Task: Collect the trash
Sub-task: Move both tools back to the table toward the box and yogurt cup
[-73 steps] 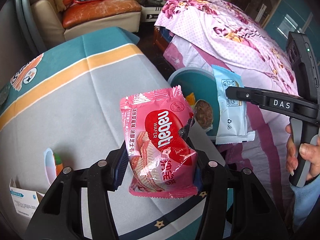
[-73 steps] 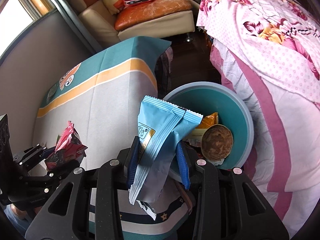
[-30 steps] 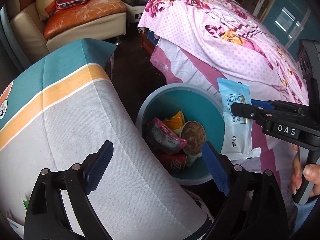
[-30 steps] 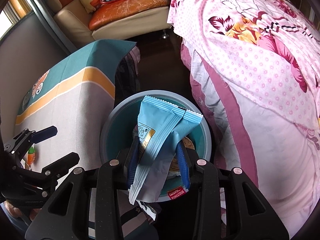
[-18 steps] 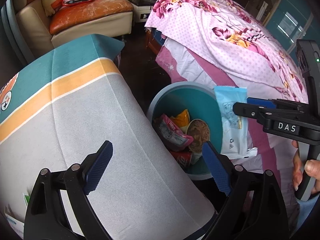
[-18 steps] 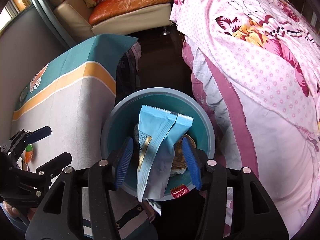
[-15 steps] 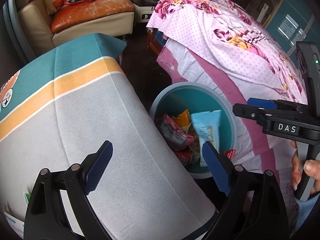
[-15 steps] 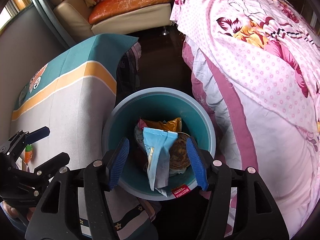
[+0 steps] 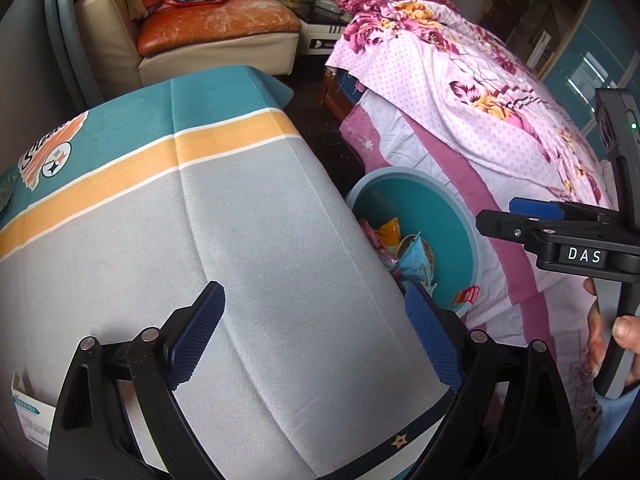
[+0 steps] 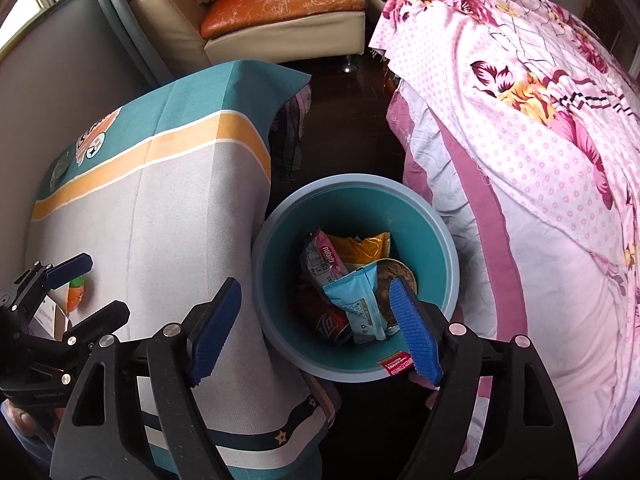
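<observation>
A teal bin stands on the floor between the table and the bed. Inside lie a blue wrapper, a pink Nabati wrapper, a yellow wrapper and a red can. My right gripper hangs above the bin, its jaws opening, nothing between them. My left gripper is open and empty over the table's grey cloth. In the left wrist view the bin and blue wrapper show at right, below the right gripper.
The table wears a grey, orange and teal cloth. A bed with a pink floral cover lies to the right, a sofa at the back. A small orange item and a white box sit on the table's near left.
The left gripper let the pink wrapper fall into the bin, then drew back over the table. The right gripper opened and the blue wrapper dropped into the bin.
</observation>
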Tool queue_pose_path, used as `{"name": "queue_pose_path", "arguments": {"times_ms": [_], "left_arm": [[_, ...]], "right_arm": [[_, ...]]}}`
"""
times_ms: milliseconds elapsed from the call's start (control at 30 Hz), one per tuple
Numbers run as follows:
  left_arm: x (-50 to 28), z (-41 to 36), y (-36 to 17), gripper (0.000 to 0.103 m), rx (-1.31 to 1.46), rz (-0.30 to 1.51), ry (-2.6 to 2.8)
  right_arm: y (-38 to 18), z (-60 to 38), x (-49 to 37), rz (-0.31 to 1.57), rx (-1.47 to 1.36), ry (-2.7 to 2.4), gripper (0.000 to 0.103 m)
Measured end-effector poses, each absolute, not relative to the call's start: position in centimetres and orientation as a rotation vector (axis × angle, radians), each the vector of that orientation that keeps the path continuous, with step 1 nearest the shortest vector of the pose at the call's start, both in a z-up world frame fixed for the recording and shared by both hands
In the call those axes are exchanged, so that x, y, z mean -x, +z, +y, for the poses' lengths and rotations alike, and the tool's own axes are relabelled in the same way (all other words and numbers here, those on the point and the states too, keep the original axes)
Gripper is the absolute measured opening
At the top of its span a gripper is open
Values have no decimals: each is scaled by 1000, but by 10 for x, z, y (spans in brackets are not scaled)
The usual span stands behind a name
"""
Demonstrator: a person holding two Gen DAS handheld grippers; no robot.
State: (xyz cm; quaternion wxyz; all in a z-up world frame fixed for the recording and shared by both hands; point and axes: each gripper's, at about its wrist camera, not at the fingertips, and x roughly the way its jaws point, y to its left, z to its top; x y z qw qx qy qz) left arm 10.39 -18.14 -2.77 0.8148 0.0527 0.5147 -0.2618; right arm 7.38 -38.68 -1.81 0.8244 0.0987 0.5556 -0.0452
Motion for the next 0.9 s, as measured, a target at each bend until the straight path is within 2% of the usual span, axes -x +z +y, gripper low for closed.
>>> {"name": "queue_pose_path", "arguments": {"times_ms": [900], "left_arm": [[-62, 4, -13, 92, 14, 1040, -265]], "right_arm": [[18, -208, -75, 1200, 8, 62, 76]]}}
